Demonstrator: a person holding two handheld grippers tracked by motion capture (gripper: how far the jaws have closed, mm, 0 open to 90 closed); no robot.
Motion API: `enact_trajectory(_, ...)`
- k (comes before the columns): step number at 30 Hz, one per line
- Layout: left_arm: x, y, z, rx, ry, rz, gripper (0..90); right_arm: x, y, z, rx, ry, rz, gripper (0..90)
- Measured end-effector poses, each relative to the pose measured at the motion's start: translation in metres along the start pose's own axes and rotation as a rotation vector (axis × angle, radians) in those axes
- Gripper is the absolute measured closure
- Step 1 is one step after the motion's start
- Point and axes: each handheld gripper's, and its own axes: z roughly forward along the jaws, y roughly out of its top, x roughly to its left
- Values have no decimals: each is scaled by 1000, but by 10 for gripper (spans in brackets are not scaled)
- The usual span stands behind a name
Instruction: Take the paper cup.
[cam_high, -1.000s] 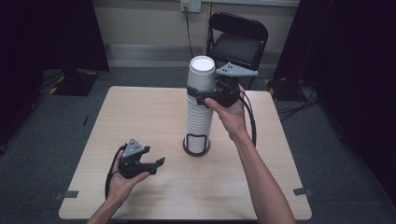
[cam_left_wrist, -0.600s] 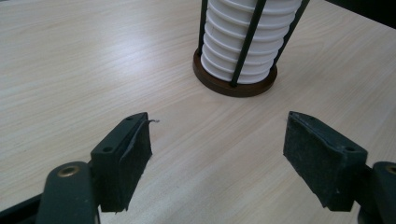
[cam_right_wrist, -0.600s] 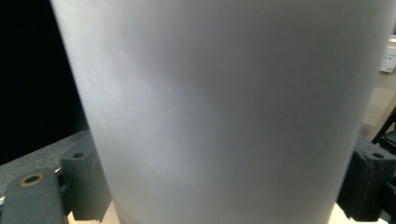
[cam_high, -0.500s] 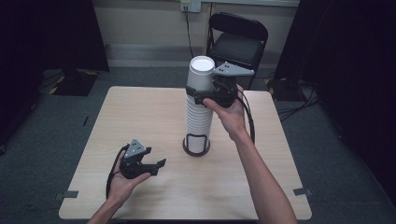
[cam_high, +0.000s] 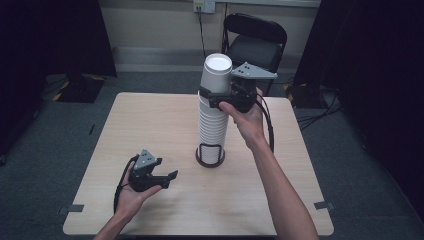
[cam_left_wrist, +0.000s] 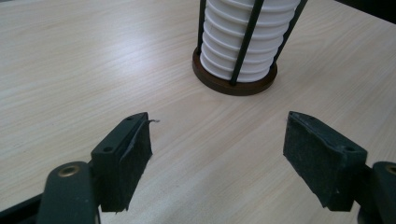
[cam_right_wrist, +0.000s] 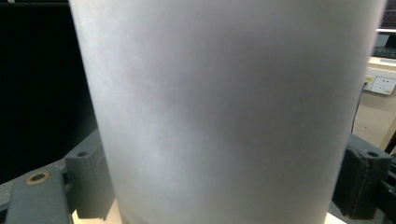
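Presently on record:

- Right gripper (cam_high: 216, 97) — raised well above the table, at the top of the stack, jaws clamped on either side of the top cup (cam_high: 217, 74); grey three-cornered plate on top, cable trailing down past the forearm.
- Top cup (cam_right_wrist: 224, 112) — white, upright, open mouth upward, seated at the head of the stack of cups (cam_high: 211, 127); in the right gripper view, pressed between the two black jaws, one at each lower edge.
- Stack of cups — white, ribbed by the rims, tall and upright, standing in the holder (cam_high: 209, 155) near the middle of the table (cam_high: 300, 200).
- Holder (cam_left_wrist: 235, 81) — round dark-brown base with thin black upright rods around the lowest cups; resting on the table.
- Left gripper (cam_high: 169, 179) — held low over the near left part of the table, jaws spread wide apart, nothing between them; pointed toward the holder, well apart from it.
- Table — light wood-grain top.
- Chair (cam_high: 255, 42) — black, folding type, behind the far edge of the table.
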Motion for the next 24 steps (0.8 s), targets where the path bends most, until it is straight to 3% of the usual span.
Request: enact_trajectory(24,0,0,-1,-2,5,2,234,-1,20,-6,-84,0,17,127)
